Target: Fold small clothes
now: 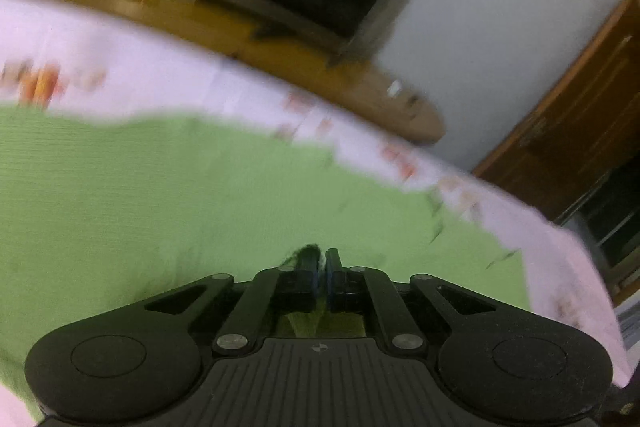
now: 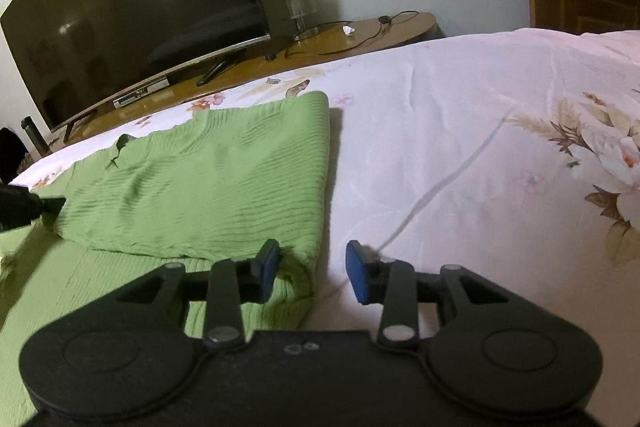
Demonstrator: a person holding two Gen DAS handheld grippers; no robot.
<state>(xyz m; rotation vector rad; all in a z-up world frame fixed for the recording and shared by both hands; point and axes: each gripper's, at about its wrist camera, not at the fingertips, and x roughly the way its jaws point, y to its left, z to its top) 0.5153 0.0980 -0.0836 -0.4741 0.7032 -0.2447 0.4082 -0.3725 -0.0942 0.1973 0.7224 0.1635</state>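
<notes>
Green ribbed knit garment (image 2: 208, 179) lies centre-left on floral white bedsheet (image 2: 460, 131), one fold laid over. Left tool (image 1: 322, 261) clenched on fabric. Right tool (image 2: 312, 269) released, straddling fold's corner. Further folds left, likely.

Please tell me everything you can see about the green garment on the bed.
The green garment looks like a ribbed knit and lies on the floral sheet. One part is folded over onto the rest, giving a straight fold edge on the right. The open right gripper straddles its near corner, one pad over the cloth. The left gripper is shut, seemingly pinching a bit of the fabric.
</notes>
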